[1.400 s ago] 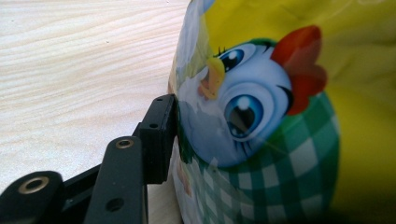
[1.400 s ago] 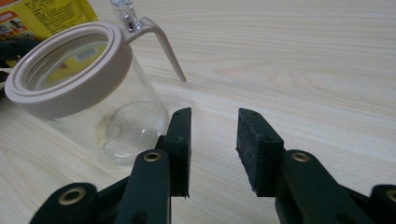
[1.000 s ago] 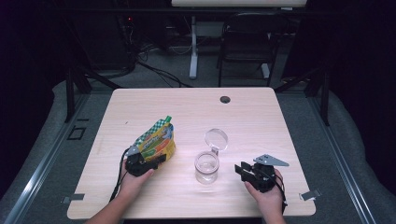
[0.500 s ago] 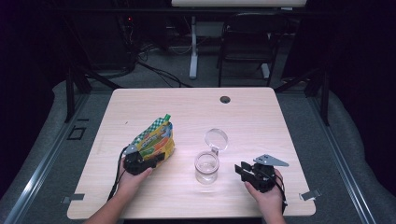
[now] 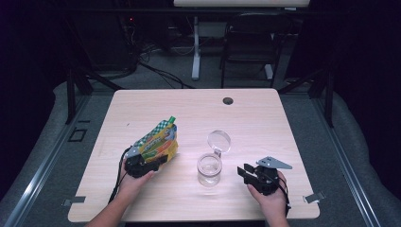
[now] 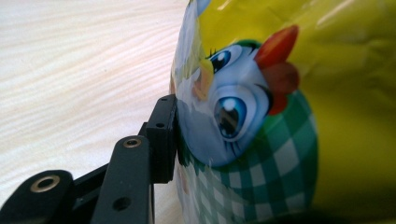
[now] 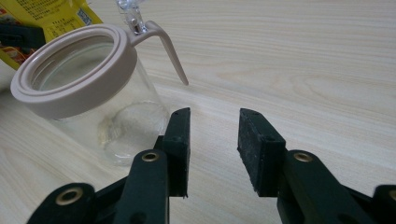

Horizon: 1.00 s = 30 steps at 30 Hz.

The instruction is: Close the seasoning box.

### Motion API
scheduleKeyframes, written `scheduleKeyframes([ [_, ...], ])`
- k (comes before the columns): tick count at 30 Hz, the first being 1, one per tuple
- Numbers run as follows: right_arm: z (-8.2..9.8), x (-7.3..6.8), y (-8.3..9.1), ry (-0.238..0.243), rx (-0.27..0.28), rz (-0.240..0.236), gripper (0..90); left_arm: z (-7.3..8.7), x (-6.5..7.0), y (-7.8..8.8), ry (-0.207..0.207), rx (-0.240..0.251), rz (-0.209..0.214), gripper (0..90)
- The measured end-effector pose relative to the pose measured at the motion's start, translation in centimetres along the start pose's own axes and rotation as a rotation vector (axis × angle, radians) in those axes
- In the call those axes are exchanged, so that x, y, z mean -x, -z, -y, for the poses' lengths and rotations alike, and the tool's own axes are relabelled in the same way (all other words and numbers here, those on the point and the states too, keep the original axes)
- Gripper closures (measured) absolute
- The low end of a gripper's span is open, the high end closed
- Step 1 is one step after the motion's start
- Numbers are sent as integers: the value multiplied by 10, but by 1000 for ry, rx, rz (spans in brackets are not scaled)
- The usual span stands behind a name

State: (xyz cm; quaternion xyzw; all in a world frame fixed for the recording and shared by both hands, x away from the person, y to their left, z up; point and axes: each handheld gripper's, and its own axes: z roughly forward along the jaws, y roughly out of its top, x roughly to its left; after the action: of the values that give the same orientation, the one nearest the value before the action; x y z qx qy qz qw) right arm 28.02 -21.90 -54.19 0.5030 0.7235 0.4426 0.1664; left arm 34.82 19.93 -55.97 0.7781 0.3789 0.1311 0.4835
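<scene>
Only a cartoon chick on the snack bag (image 6: 243,116).

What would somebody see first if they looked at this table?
Probably the bright yellow snack bag with a cartoon chick and green checks, standing left of the middle, clamped in the left gripper. Next comes the clear glass jar, its hinged lid flipped open behind it, with the open right gripper just beside it on the pale wooden table.
</scene>
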Motion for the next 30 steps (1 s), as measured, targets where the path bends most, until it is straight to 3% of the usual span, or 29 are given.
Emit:
scheduleKeyframes([
  [10, -2, -2, -1, 19, 14, -6, 625, -4, 10, 6, -107, -27, -40, 572],
  [23, -5, -14, 0, 113, 85, 8, 623, -6, 21, 20, -223, -45, -137, 572],
  [30, -8, -22, 0, 174, 84, -7, 621, -9, 22, 29, -281, -49, -182, 572],
])
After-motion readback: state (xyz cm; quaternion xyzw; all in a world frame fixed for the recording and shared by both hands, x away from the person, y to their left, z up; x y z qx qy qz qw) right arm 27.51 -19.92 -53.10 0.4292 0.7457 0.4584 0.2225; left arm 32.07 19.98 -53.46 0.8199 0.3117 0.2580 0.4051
